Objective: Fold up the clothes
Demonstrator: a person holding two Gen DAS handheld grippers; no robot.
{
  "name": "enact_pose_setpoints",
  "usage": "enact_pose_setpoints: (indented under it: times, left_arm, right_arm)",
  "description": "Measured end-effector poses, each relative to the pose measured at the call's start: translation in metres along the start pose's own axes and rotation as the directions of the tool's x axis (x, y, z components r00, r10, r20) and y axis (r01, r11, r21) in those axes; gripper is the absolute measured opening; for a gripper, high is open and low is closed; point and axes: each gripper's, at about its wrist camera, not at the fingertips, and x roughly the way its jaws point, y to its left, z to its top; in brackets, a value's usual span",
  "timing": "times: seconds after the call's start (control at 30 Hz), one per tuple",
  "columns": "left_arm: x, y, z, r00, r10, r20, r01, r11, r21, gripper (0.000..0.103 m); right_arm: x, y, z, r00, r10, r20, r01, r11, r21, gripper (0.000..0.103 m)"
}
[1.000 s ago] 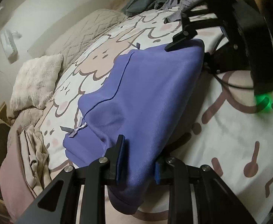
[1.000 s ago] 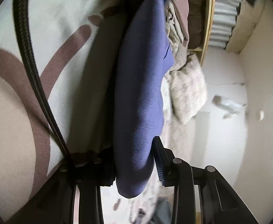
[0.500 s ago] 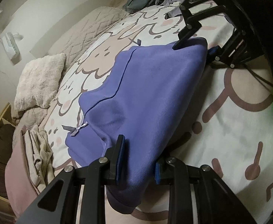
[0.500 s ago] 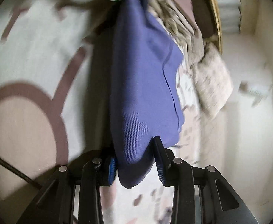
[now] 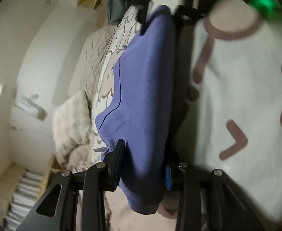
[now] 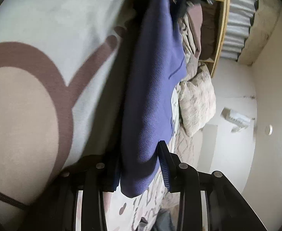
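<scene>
Two grippers share one garment: nearest the left wrist camera, the left gripper (image 5: 143,165) has its jaws closed on the hemmed edge of a purple knit garment (image 5: 146,88), and in the right wrist view the right gripper (image 6: 139,165) is clamped on the opposite end of the same cloth. Between them the garment hangs stretched in the air above the bed's printed cover (image 5: 237,88), off the surface along its held edge. It looks light and limp, a fine ribbed knit with a stitched seam running down it and a doubled hem; it should sag wherever it is unsupported, so corners and hem are the sound places to grip, as slack middle cloth would bunch. The cover beneath is smooth, pale fabric with brown cartoon lines. Farther off, towards the bed's head edge, lies a shaggy cream pillow (image 6: 197,100), a quilted beige blanket (image 5: 94,61), and, at the far corner, a heap of grey clothing (image 5: 117,2), blurred.
</scene>
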Motion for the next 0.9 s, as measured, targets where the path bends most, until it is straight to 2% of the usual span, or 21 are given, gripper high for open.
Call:
enact_pose_setpoints:
  times: [0.2, 0.47, 0.5, 0.53, 0.63, 0.77, 0.9]
  left_arm:
    - [0.008, -0.001, -0.002, 1.000, 0.020, -0.024, -0.020, 1.000, 0.014, 0.036]
    - [0.017, 0.011, -0.002, 0.997, -0.041, -0.058, 0.037, 0.998, -0.058, 0.036]
    - [0.019, 0.012, -0.002, 0.997, -0.050, -0.066, 0.046, 0.997, -0.066, 0.034]
    - [0.020, 0.012, -0.001, 0.995, -0.060, -0.076, 0.055, 0.996, -0.074, 0.027]
    - [0.022, 0.021, 0.001, 0.992, -0.079, -0.097, 0.066, 0.989, -0.134, 0.020]
    - [0.024, 0.036, 0.004, 0.987, -0.104, -0.121, 0.076, 0.973, -0.219, 0.016]
    - [0.032, 0.069, 0.003, 0.976, -0.172, -0.132, 0.111, 0.919, -0.377, 0.015]
  right_arm:
    - [0.001, 0.003, 0.002, 1.000, -0.006, -0.005, 0.006, 1.000, 0.007, 0.035]
    - [0.005, 0.001, 0.001, 0.999, 0.030, -0.017, -0.029, 0.999, 0.039, 0.035]
    - [0.006, 0.000, 0.002, 0.999, 0.037, -0.020, -0.036, 0.998, 0.050, 0.034]
    - [0.006, -0.002, 0.002, 0.999, 0.045, -0.023, -0.043, 0.997, 0.062, 0.030]
    - [0.007, -0.005, 0.003, 0.998, 0.056, -0.034, -0.053, 0.994, 0.091, 0.026]
    - [0.007, -0.014, 0.006, 0.998, 0.050, -0.047, -0.044, 0.993, 0.112, 0.024]
    - [0.010, -0.031, 0.011, 0.994, 0.073, -0.084, -0.056, 0.981, 0.186, 0.020]
